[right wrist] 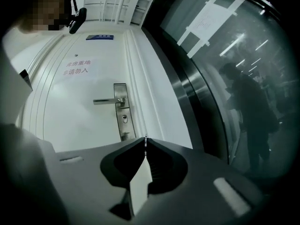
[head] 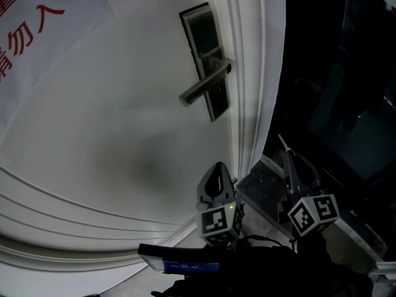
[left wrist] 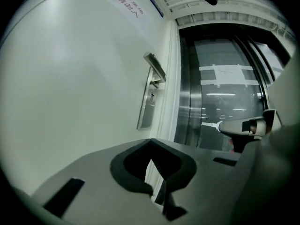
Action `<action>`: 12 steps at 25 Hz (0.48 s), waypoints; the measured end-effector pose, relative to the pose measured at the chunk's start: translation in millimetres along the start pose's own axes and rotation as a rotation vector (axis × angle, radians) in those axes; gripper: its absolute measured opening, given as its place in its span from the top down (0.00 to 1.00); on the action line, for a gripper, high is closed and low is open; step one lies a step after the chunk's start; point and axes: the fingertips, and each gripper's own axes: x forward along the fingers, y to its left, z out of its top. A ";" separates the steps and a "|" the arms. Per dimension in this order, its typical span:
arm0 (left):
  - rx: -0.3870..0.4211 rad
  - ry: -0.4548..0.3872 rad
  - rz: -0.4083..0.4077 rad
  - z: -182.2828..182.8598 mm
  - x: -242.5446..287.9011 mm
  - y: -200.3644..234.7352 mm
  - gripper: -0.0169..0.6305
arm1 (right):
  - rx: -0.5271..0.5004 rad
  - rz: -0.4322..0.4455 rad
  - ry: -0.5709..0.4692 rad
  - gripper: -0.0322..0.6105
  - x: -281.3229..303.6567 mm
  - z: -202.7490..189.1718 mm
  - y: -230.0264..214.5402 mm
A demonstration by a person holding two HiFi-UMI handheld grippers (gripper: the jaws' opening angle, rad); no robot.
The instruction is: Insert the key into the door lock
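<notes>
Right gripper [right wrist: 146,144]: jaws closed on thin silver metal key [head: 283,145], blade sticking out past the tips. Key is low and right of the lock, off the door edge, well apart from it, not inserted. Left gripper [left wrist: 151,141]: jaws together at the tips, nothing between them, just beside the right one, near the door's bottom mouldings. Above both: white panelled door [head: 124,104] with tall brushed-metal lock plate [head: 206,54], lever handle [head: 204,86] pointing left, keyhole [right wrist: 124,119] under the lever. Red-lettered paper notice [head: 31,30] upper left on the door. Dark glass wall [right wrist: 225,78] right of the frame.
</notes>
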 end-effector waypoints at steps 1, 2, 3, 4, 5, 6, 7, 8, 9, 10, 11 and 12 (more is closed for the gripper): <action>0.010 -0.017 0.008 2.4 -0.4 7.7 0.97 | -0.001 0.025 0.002 0.93 8.2 -0.6 6.9; 0.017 -0.041 0.023 5.5 -1.5 16.0 0.97 | -0.003 0.049 0.004 0.93 15.6 -1.8 14.2; 0.017 -0.065 0.049 9.7 -3.6 24.9 0.97 | -0.004 0.074 0.009 0.93 22.4 -3.6 21.7; 0.011 -0.083 0.081 13.6 -6.5 33.7 0.97 | -0.005 0.099 0.015 0.93 28.6 -6.0 29.4; 0.006 -0.093 0.112 15.8 -10.2 42.3 0.97 | -0.004 0.126 0.023 0.93 34.8 -9.1 37.5; 0.004 -0.098 0.143 17.1 -14.6 50.9 0.97 | -0.001 0.157 0.032 0.93 41.2 -12.7 46.3; 0.007 -0.106 0.175 18.3 -19.8 60.0 0.97 | 0.003 0.192 0.043 0.93 47.9 -16.7 55.9; 0.009 -0.113 0.210 19.2 -25.5 69.3 0.97 | 0.007 0.229 0.054 0.93 54.4 -20.4 65.8; 0.008 -0.115 0.243 19.7 -31.5 77.8 0.97 | 0.010 0.265 0.065 0.93 60.1 -23.4 75.5; 0.003 -0.114 0.274 19.9 -37.6 85.2 0.97 | 0.012 0.297 0.073 0.93 64.6 -25.7 84.5; -0.004 -0.112 0.304 20.4 -43.6 91.8 0.97 | 0.014 0.324 0.079 0.93 68.0 -27.6 92.5; -0.011 -0.111 0.332 21.5 -49.4 97.7 0.97 | 0.016 0.348 0.084 0.93 70.7 -29.4 99.9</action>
